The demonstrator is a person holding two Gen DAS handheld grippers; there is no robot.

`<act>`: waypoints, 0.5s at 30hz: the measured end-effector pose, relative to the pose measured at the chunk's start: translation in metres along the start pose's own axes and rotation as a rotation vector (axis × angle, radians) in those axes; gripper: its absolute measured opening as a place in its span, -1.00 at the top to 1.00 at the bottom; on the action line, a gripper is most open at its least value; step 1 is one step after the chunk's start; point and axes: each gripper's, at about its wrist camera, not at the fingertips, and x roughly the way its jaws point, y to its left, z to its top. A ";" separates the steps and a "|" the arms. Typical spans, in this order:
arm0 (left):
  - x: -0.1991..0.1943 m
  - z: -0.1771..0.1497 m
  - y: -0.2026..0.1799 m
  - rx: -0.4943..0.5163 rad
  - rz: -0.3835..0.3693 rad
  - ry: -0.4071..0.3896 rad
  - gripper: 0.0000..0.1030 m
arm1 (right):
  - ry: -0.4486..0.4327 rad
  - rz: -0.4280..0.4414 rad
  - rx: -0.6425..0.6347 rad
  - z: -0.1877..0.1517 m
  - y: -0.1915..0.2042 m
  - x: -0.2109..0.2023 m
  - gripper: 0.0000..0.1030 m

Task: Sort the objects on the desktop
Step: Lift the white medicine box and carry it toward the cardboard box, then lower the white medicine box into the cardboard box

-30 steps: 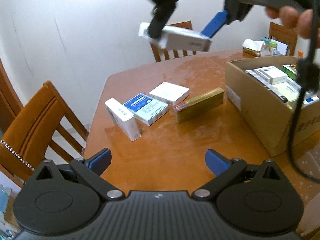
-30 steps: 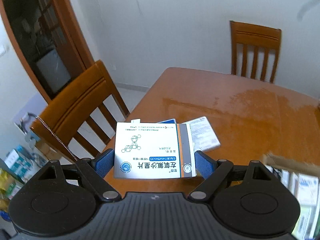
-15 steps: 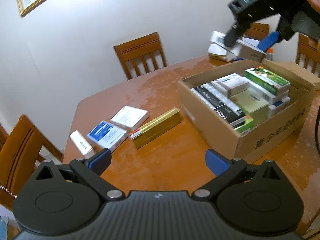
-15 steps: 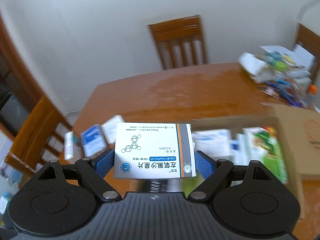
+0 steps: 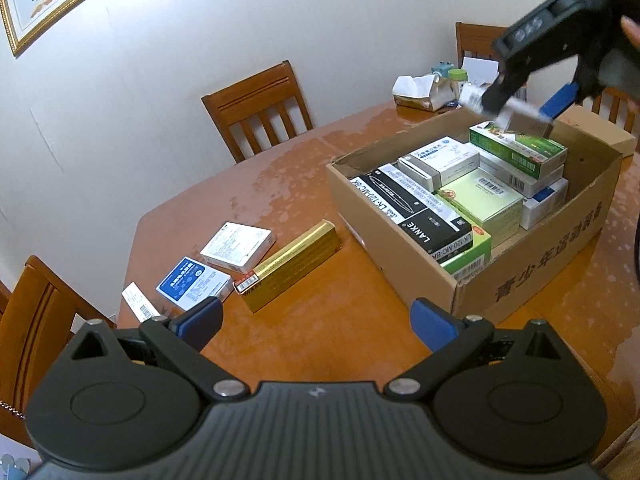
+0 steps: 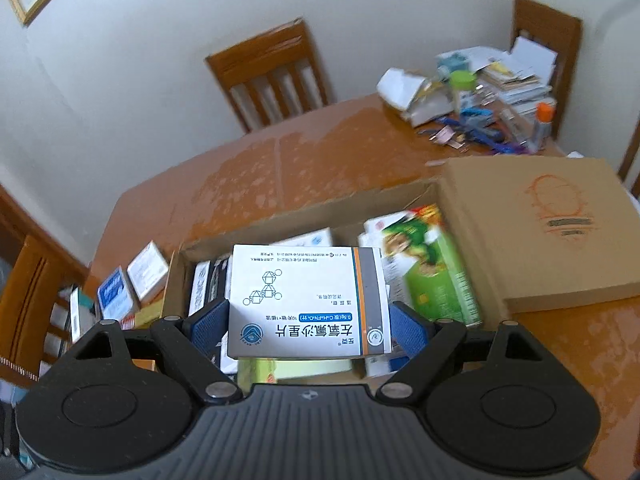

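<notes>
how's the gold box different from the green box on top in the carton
The gold box lies alone on the bare table, outside the cardboard carton; the green box sits inside it, on top of other boxes. The gold box is plain metallic gold apart from a barcoded end label; the green box carries printed pictures and text. Both are long, slim cartons lying flat, and neither is held by tongs.
</notes>
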 end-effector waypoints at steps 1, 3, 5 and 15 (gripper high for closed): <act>0.001 0.001 0.000 0.001 0.000 0.002 -0.95 | 0.014 0.004 -0.011 -0.001 0.004 0.006 -0.74; 0.004 0.002 0.000 0.002 -0.001 0.005 -0.95 | 0.048 -0.005 -0.038 -0.004 0.012 0.024 -0.73; 0.006 0.002 0.001 -0.003 0.001 0.011 -0.95 | 0.079 -0.010 -0.053 -0.008 0.017 0.040 -0.73; 0.018 0.002 0.004 -0.025 0.001 0.044 -0.95 | 0.132 -0.092 -0.143 -0.018 0.028 0.077 -0.73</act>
